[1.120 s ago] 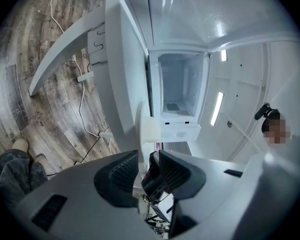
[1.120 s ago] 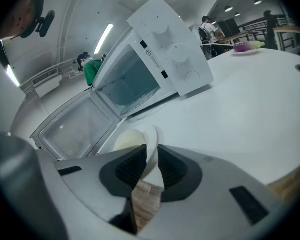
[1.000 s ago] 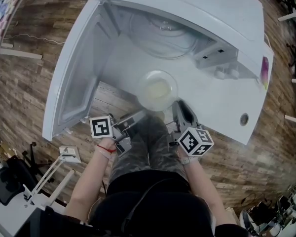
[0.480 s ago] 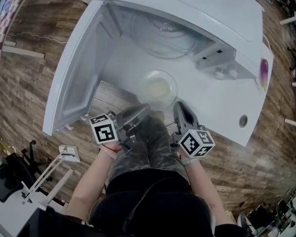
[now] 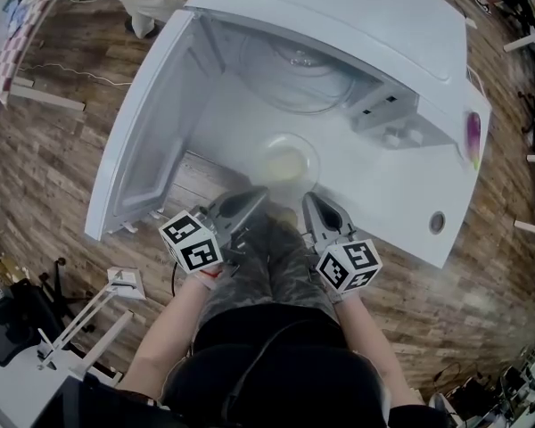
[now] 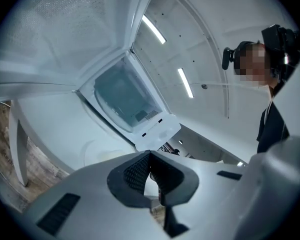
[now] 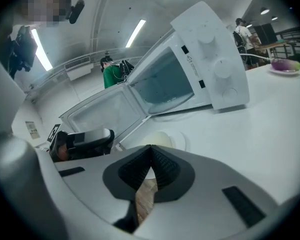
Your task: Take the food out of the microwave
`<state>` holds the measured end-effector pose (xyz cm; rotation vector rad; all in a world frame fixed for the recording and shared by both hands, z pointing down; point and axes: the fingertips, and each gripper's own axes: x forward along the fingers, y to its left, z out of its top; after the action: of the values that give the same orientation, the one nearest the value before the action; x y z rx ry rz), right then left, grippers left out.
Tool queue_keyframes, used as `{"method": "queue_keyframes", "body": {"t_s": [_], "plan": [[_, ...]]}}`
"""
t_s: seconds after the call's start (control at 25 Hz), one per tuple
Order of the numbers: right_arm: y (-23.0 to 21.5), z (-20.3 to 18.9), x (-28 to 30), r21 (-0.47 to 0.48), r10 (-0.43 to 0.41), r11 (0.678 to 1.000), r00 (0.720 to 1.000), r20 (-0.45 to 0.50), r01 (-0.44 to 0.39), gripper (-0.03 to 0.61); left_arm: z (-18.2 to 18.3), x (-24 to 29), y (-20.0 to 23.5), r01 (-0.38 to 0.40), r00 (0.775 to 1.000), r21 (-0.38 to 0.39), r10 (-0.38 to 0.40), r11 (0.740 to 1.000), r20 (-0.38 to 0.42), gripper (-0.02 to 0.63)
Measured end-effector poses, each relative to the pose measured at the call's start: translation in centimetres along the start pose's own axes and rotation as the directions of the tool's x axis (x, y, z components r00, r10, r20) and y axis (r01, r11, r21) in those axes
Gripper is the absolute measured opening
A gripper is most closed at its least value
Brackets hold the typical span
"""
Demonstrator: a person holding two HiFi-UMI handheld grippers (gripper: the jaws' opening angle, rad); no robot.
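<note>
On table [image 5: 401, 199], out front of microwave [image 5: 357, 16], sits bowl [image 5: 286, 162] of pale yellow food, outside the cavity, near table's front edge. Door [image 5: 147, 141] is swung wide to the left, with glass turntable [image 5: 294, 65] visible inside. Left gripper [image 5: 257, 194] and right gripper [image 5: 308, 200] are just beside bowl's near rim, one at each side. Left jaws have just been closing and are now pinched together, nothing between them. Right jaws likewise: just been closing, pads meet, nothing held. Right gripper view shows bowl [image 7: 159, 140] just past the tips. Purple vegetable [image 5: 477, 132] is at table's far right.
</note>
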<state>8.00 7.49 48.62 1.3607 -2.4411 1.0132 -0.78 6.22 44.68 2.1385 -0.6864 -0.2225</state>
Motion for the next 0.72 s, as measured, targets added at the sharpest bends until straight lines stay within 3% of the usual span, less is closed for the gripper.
{"method": "queue_keyframes", "body": {"t_s": [0.72], "plan": [[2.8,2.5,-0.9,-0.087,0.084,0.993,0.996,0.039,-0.08,0.018,2.3,-0.7,-0.8,-0.022,0.998,0.011,0.021,1.0,0.054,0.009]]}}
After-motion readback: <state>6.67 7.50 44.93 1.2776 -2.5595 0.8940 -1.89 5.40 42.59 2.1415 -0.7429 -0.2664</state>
